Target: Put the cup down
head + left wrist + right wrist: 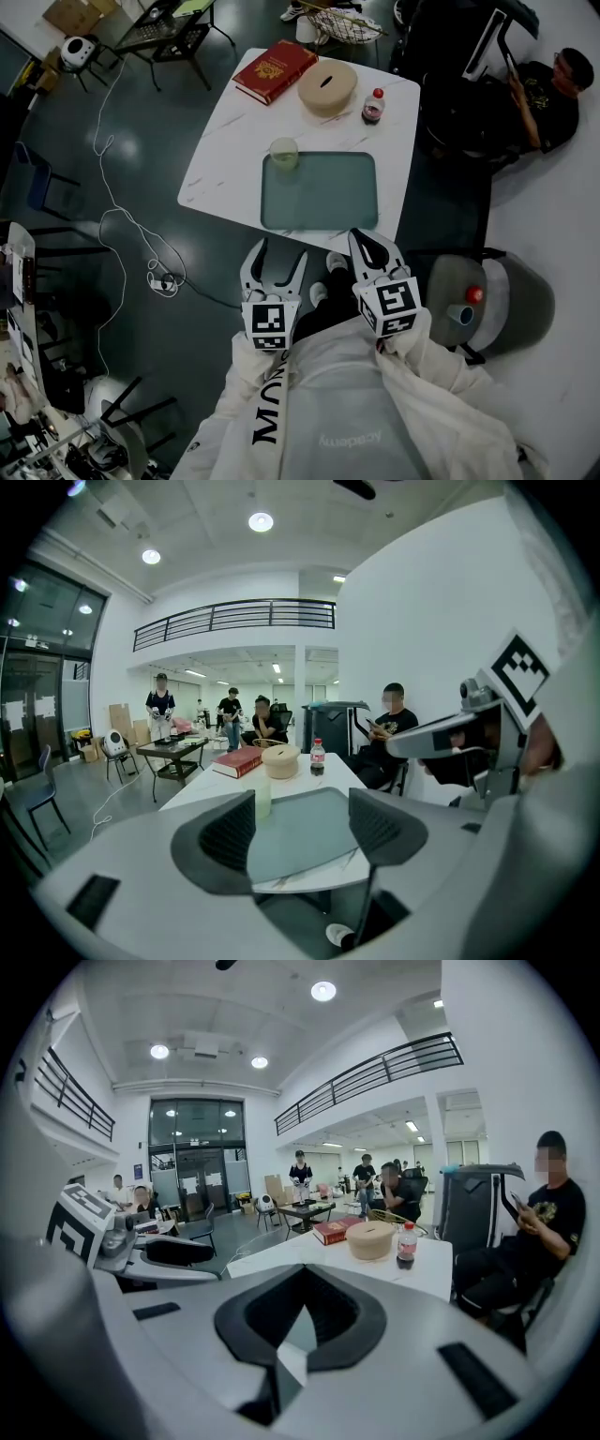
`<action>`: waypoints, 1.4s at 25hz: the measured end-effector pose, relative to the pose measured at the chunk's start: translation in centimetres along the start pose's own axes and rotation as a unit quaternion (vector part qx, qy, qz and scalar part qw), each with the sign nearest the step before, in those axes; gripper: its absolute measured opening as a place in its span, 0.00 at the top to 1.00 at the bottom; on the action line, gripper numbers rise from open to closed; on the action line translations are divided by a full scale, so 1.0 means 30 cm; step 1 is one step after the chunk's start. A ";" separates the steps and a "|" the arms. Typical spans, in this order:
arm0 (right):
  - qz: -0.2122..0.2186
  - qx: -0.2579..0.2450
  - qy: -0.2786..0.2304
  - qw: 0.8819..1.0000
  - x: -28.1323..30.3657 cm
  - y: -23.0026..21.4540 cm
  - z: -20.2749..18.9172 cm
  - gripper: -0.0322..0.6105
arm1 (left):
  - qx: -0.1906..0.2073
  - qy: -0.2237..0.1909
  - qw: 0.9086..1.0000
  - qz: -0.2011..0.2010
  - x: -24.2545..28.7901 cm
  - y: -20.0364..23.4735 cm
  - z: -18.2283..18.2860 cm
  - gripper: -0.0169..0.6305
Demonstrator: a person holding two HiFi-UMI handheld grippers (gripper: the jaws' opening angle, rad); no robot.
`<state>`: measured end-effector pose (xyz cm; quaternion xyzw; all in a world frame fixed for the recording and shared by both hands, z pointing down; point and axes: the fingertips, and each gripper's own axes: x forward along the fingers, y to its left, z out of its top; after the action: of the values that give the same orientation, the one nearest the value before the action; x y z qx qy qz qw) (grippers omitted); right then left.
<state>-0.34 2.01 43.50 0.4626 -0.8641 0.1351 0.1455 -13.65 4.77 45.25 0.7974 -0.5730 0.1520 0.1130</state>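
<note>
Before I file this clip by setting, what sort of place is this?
Probably an open-plan office or lab workspace, not a home: a railed mezzanine overlooks the hall, several people gather near a work table, and a loose cable trails over the dark floor.

Glossy white marble-look table (220, 164) carries a frosted greenish plastic tray (319, 192) and translucent plastic cup (284, 153).
</note>
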 end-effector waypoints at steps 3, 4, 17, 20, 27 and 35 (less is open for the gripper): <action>0.000 0.005 0.002 1.000 0.006 -0.003 0.007 0.94 | 0.005 -0.007 1.000 -0.010 -0.003 -0.017 0.015 0.50; 0.002 0.007 0.001 1.000 0.010 -0.004 0.011 0.94 | 0.007 -0.008 1.000 -0.012 -0.002 -0.023 0.019 0.51; 0.066 0.012 -0.017 0.998 0.021 -0.023 0.075 0.94 | -0.002 -0.033 0.999 -0.006 0.032 -0.092 0.085 0.84; 0.075 0.021 -0.016 0.997 0.023 -0.052 0.085 0.94 | -0.003 -0.033 0.999 0.006 0.060 -0.101 0.100 0.84; 0.082 0.033 -0.027 0.996 0.008 -0.131 0.120 0.94 | 0.012 -0.049 0.999 0.002 0.127 -0.172 0.169 0.89; 0.090 0.035 -0.043 0.994 0.005 -0.165 0.166 0.94 | 0.024 -0.068 0.997 0.017 0.140 -0.193 0.241 0.95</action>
<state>3.10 -2.59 39.45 0.3932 -0.9024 0.1575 0.0793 -6.11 0.35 40.08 0.7988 -0.5887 0.1128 0.0519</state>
